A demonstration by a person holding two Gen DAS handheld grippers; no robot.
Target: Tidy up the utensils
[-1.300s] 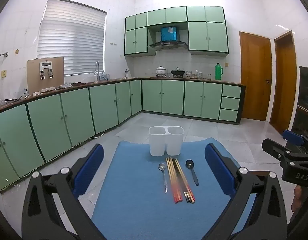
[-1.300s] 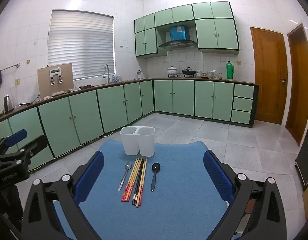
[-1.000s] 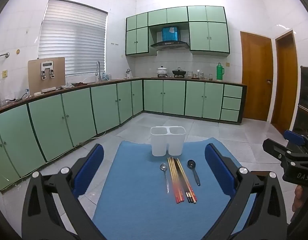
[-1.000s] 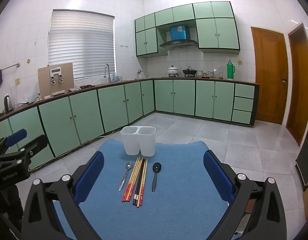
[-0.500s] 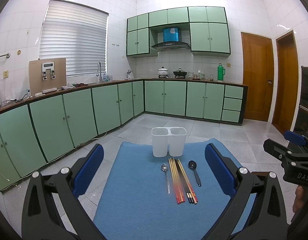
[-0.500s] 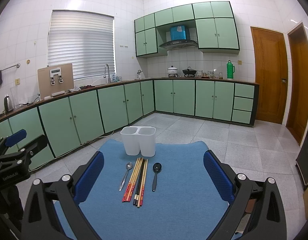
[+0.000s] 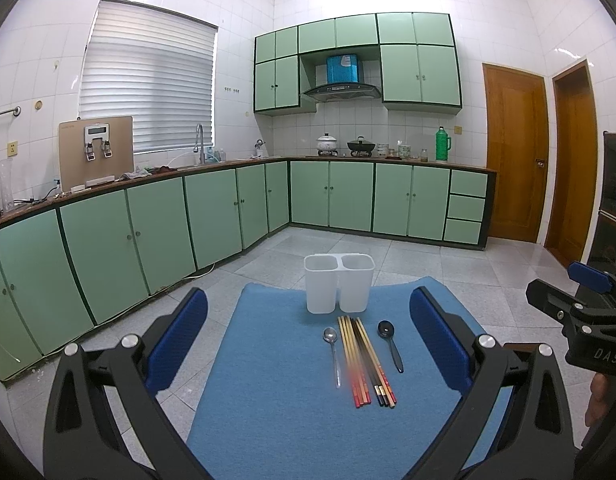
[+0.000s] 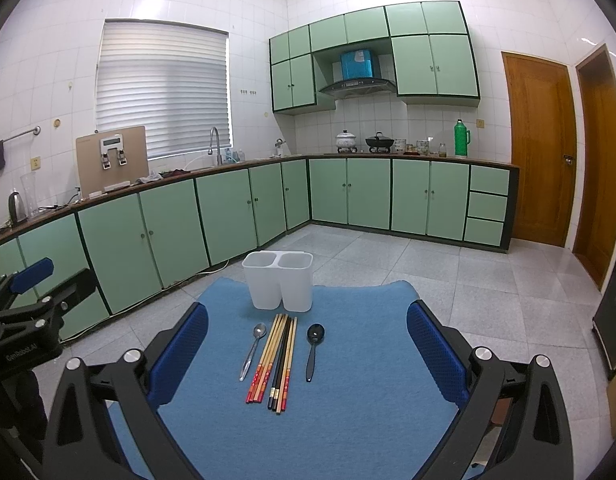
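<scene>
A white two-compartment holder [image 7: 339, 288] [image 8: 278, 281] stands empty at the far end of a blue mat [image 7: 268, 400] [image 8: 367, 400]. In front of it lie a silver spoon [image 7: 333, 350] [image 8: 252, 349], a bundle of several chopsticks [image 7: 363, 360] [image 8: 276, 362] and a black spoon [image 7: 389, 344] [image 8: 313, 350]. My left gripper [image 7: 308, 340] is open and empty, held above the near mat. My right gripper [image 8: 308, 344] is open and empty too, beside it; it also shows at the right edge of the left wrist view [image 7: 579, 320].
Green cabinets [image 7: 148, 232] line the left and back walls under a counter with a sink, pots and a green flask [image 7: 441, 144]. Two wooden doors [image 7: 515, 152] stand at the right. Grey tile floor [image 7: 427, 264] surrounds the mat.
The left wrist view has drifted slightly, so the holder and utensils sit a little further right in it. Both grippers stay open and nothing on the mat has moved.
</scene>
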